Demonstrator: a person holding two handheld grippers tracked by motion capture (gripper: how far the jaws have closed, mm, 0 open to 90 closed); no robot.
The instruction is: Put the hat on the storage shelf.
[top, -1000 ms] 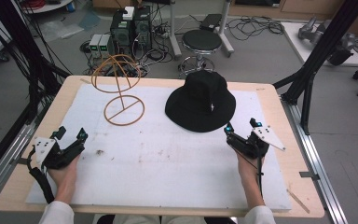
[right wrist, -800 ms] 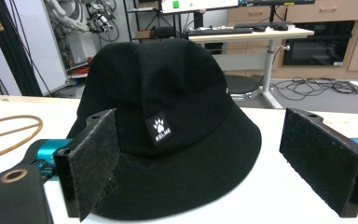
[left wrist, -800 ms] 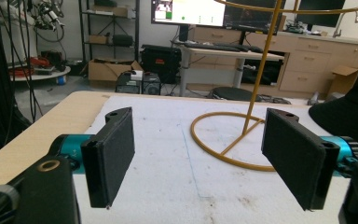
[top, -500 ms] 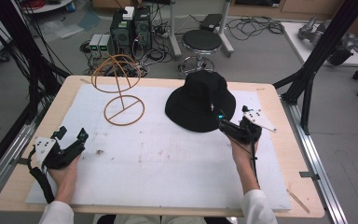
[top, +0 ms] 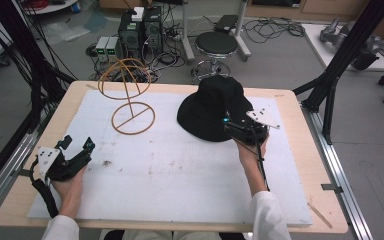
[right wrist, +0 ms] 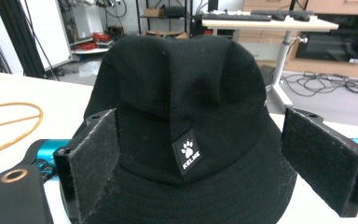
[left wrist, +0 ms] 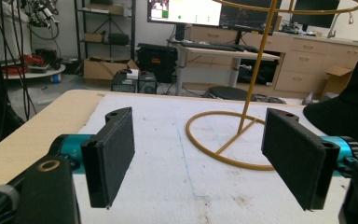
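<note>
The step in hand looks like picking up the black bucket hat [top: 211, 106], most likely to set it on the wire hat stand [top: 128, 96], so the grasp should take the soft brim or the lower crown squarely, with both pads biting fabric rather than sliding over it, and the lift should be gentle enough that the hat keeps its shape. The hat sits on the white mat [top: 170, 165] toward the far right of the table [top: 305, 165], upright on its brim, well apart from the stand, which is at the far left. The right gripper [right wrist: 200, 163] is at the hat's near edge with its jaws spread wide; in the right gripper view the 2 pads flank the crown just above the brim, with the paw-print label [right wrist: 187, 152] centred between them, and neither pad visibly squeezes the cloth, so it holds nothing yet. Closing lower on the brim may give a firmer pinch. The left gripper [left wrist: 200, 161] rests near the table's front left corner, jaws also wide apart and empty, facing the stand's ring base.
</note>
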